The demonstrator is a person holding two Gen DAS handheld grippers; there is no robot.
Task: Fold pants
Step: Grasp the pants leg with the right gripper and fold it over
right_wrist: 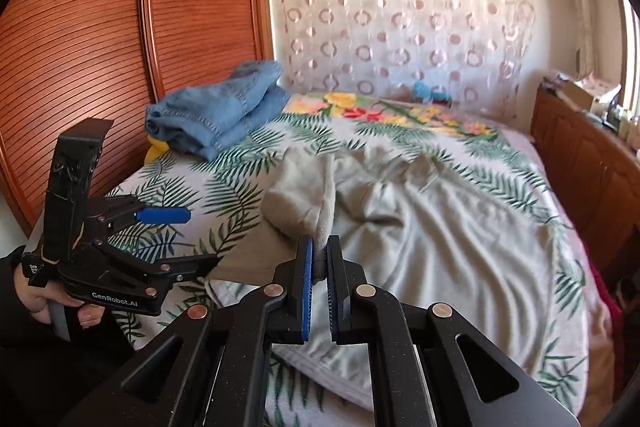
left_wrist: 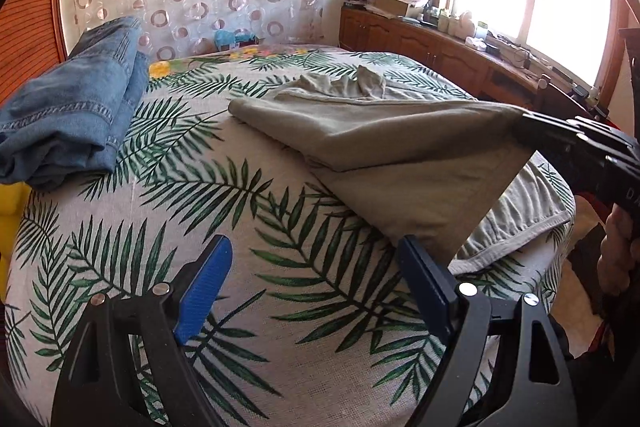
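Grey pants (left_wrist: pixel 360 135) lie partly folded on the leaf-print bed cover (left_wrist: pixel 224 235). At the right of the left wrist view, my right gripper (left_wrist: pixel 529 119) holds one corner of them raised, the cloth hanging taut below it. In the right wrist view the right gripper (right_wrist: pixel 319 253) is shut on a grey fold of the pants (right_wrist: pixel 432 227). My left gripper (left_wrist: pixel 316 267) stands open above the bare bed cover, just left of the hanging cloth, nothing between its blue pads (left_wrist: pixel 204 287). From the right wrist view the left gripper (right_wrist: pixel 202 238) hovers open beside the pants, held by a hand (right_wrist: pixel 36 301).
Folded blue jeans (left_wrist: pixel 68 111) (right_wrist: pixel 216 115) sit at the bed's far left corner by a wooden slatted wardrobe (right_wrist: pixel 100 27). A wooden cabinet (left_wrist: pixel 420 43) with clutter runs under the window on the right. A patterned curtain (right_wrist: pixel 400 19) hangs behind the bed.
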